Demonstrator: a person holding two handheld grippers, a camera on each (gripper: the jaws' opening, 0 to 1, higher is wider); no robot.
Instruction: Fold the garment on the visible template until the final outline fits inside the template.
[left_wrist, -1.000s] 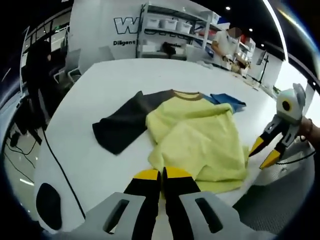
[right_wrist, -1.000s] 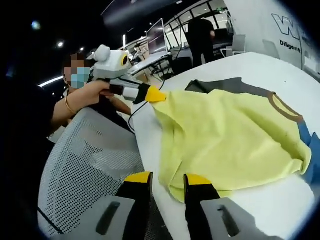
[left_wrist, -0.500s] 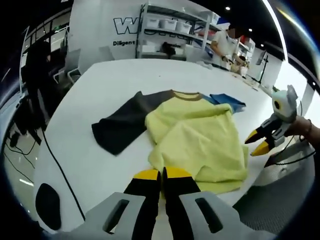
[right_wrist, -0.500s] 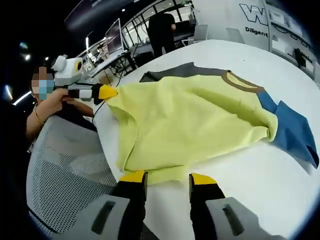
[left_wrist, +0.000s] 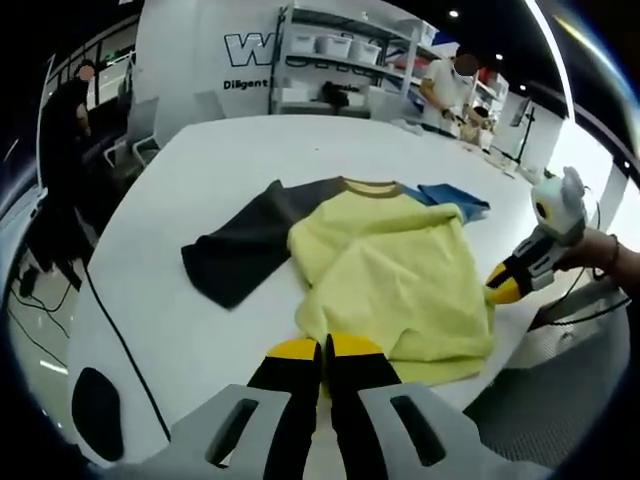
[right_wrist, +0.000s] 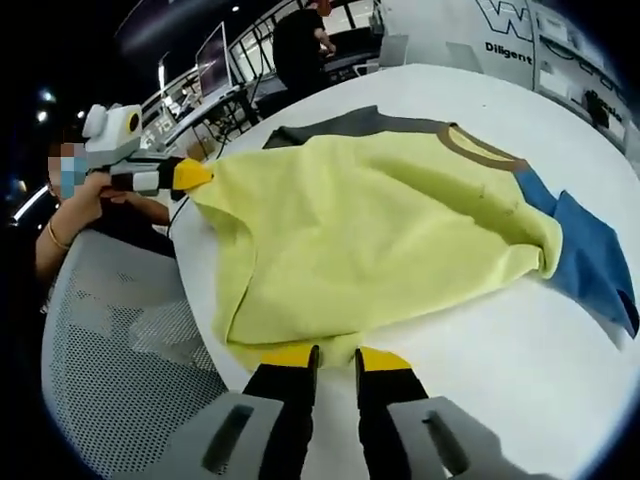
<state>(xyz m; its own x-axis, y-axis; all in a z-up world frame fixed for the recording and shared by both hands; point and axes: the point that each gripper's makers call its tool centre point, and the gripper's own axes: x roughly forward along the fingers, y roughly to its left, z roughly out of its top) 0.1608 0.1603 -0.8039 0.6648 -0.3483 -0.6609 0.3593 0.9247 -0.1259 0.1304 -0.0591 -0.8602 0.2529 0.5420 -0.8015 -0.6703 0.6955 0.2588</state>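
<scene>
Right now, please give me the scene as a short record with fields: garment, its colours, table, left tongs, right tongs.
garment: shirt lying crumpled on the table, not folded flat
colours: yellow body, dark grey sleeve, blue sleeve, brown collar
table: white table, shirt near its edge
left tongs: shut on the shirt hem at one corner
right tongs: at the hem's other corner, jaws narrowly apart, grip unclear
background: shelves, people standing

Shelving (left_wrist: 345, 50) with bins behind table; mesh chair (right_wrist: 120, 340) alongside.
</scene>
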